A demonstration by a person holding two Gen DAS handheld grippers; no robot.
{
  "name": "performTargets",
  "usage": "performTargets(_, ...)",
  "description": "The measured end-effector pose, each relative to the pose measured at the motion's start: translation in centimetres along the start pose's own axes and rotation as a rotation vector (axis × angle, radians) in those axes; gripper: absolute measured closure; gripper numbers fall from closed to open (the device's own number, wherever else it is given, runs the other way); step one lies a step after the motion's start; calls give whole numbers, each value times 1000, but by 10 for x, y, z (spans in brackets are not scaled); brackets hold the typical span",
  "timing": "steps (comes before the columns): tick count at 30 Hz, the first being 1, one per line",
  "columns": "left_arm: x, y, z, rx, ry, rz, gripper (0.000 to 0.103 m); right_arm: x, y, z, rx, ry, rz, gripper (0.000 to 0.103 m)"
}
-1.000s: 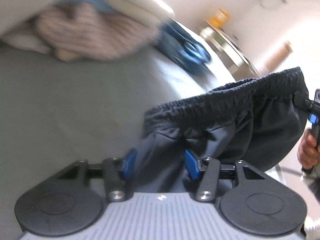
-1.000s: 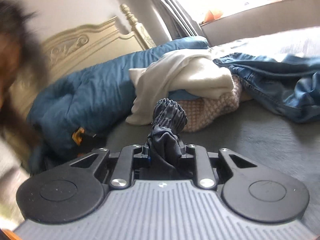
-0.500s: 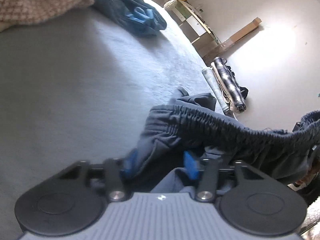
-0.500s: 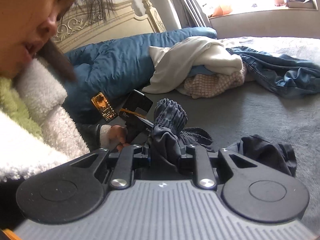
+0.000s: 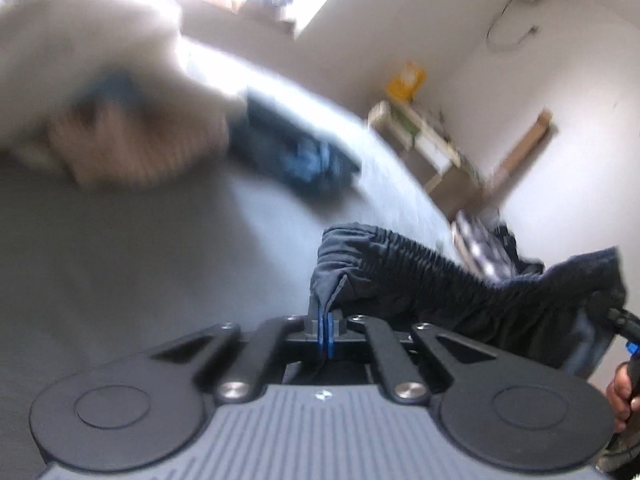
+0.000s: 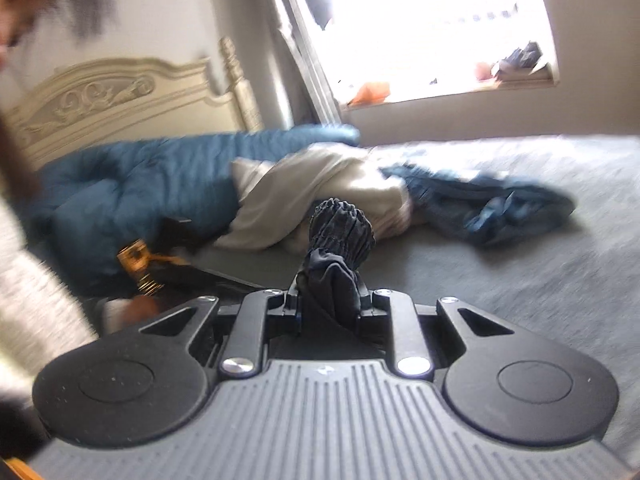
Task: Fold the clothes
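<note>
**Dark trousers held up between two tongs over the bed**

The left tongs (image 5: 325, 322) are pinched tight, their blue pads pressed together on a thin fold of the dark trousers (image 5: 420, 280) just below the gathered waistband. From there the waistband stretches to the right, clear of the grey bed (image 5: 120, 272), to the right tongs (image 5: 624, 326) at the picture's edge, where a hand (image 5: 620, 394) grips the handle.

In the right wrist view, the right tongs (image 6: 329, 300) stand narrow and clamp a thick bunch of the trousers (image 6: 340, 236), with the ruffled waistband poking up past the fingers. Behind lie a cream garment (image 6: 312, 196), jeans (image 6: 480, 204) and a blue quilt (image 6: 160, 176) before a carved headboard (image 6: 112, 96). Both views are blurred.
</note>
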State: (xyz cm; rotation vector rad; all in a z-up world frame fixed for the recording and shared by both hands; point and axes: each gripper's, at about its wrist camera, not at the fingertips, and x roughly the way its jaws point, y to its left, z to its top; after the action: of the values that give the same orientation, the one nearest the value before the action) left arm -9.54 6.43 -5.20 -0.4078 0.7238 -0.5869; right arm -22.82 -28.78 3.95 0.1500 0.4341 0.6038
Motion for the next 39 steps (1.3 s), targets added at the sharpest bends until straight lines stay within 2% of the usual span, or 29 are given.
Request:
performTargets(2, -28, -17, 13, 37, -105, 30, 101, -1, 2, 10, -13, -49, -41, 84)
performTargets(6, -83, -62, 45, 144, -322, 83, 101, -9, 16, 42, -82, -179, -61, 85)
performTargets(13, -184, -150, 81, 333, -645, 124, 101, -51, 67, 113, -265, -411, -71, 85)
performTargets(15, -210, -172, 85, 369, -722, 126, 100, -69, 80, 128, -297, -479, -62, 85)
performTargets(21, -256, -231, 75, 469, -851, 109, 100, -118, 106, 153, -356, -628, -28, 85)
performTargets(27, -281, -263, 52, 495, -880, 87, 100, -156, 108, 153, -319, -702, 67, 85)
performTargets(31, -280, -261, 44, 502, -853, 101, 100, -157, 91, 151, -269, -708, 136, 85)
performTargets(34, -270, -247, 43, 493, -816, 117, 100, -146, 72, 149, -221, -682, 164, 85)
performTargets(39, -207, -206, 56, 440, -684, 163, 100, -98, 20, 144, -93, -546, 124, 85)
